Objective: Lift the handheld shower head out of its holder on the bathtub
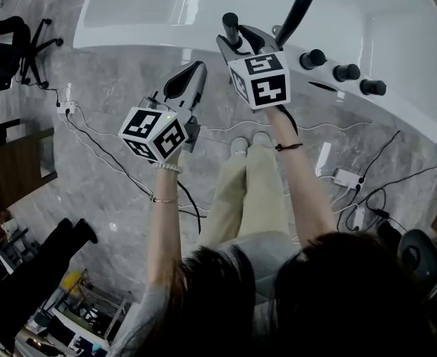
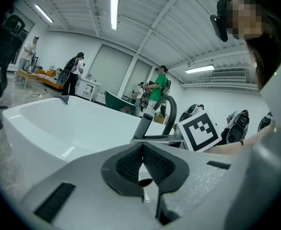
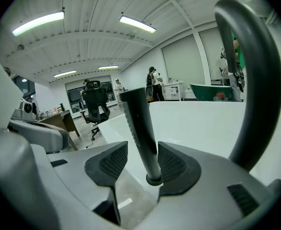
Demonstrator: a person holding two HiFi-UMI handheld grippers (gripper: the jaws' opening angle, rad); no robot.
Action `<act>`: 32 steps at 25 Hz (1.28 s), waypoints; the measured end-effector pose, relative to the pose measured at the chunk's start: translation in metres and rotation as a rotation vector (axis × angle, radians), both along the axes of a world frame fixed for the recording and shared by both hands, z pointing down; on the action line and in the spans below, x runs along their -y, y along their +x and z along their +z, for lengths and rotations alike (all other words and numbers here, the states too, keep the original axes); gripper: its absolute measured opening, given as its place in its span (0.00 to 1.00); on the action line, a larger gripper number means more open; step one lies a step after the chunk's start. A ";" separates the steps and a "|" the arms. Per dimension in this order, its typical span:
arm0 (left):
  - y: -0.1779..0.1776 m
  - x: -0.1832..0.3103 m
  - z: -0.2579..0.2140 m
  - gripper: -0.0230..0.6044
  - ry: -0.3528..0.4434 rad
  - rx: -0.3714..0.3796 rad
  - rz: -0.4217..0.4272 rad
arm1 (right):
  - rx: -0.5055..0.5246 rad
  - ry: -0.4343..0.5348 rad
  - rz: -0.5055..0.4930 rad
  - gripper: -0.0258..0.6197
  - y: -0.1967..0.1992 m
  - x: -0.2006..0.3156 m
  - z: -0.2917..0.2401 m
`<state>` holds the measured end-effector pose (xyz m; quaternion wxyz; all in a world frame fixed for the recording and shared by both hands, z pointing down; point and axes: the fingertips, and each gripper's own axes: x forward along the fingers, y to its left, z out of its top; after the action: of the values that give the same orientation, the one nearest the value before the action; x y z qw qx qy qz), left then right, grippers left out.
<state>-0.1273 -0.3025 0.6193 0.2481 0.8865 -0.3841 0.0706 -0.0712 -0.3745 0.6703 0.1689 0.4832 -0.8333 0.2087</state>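
Observation:
The handheld shower head's black handle (image 1: 231, 28) stands upright in its holder (image 3: 153, 180) on the white bathtub's rim (image 1: 397, 50). My right gripper (image 1: 242, 40) is at it. In the right gripper view the handle (image 3: 139, 128) rises between the open jaws (image 3: 142, 162), close to the right pad, with a clear gap to the left pad. My left gripper (image 1: 196, 69) hangs shut and empty beside the tub's outer edge, left of the handle. In the left gripper view its pads meet at the tip (image 2: 141, 146), and the handle (image 2: 145, 122) shows beyond them.
A black curved faucet spout (image 1: 296, 10) arches just right of the handle, with three black knobs (image 1: 346, 72) further along the rim. Cables and a power strip (image 1: 346, 177) lie on the grey floor. An office chair (image 1: 24, 47) stands far left. Several people (image 2: 157, 87) stand beyond the tub.

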 end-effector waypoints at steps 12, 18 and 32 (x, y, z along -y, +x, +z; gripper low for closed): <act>-0.010 0.001 0.015 0.05 -0.025 0.007 -0.006 | -0.022 -0.030 0.035 0.31 -0.003 0.016 0.019; -0.016 0.000 0.020 0.05 -0.037 0.009 -0.015 | -0.036 -0.033 0.059 0.28 0.000 0.020 0.024; -0.012 0.004 0.006 0.05 -0.025 0.003 -0.004 | -0.091 -0.041 0.070 0.25 0.005 0.014 0.016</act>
<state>-0.1392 -0.3063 0.6258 0.2587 0.8825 -0.3853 0.0762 -0.0663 -0.3883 0.6865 0.2093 0.5177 -0.8028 0.2092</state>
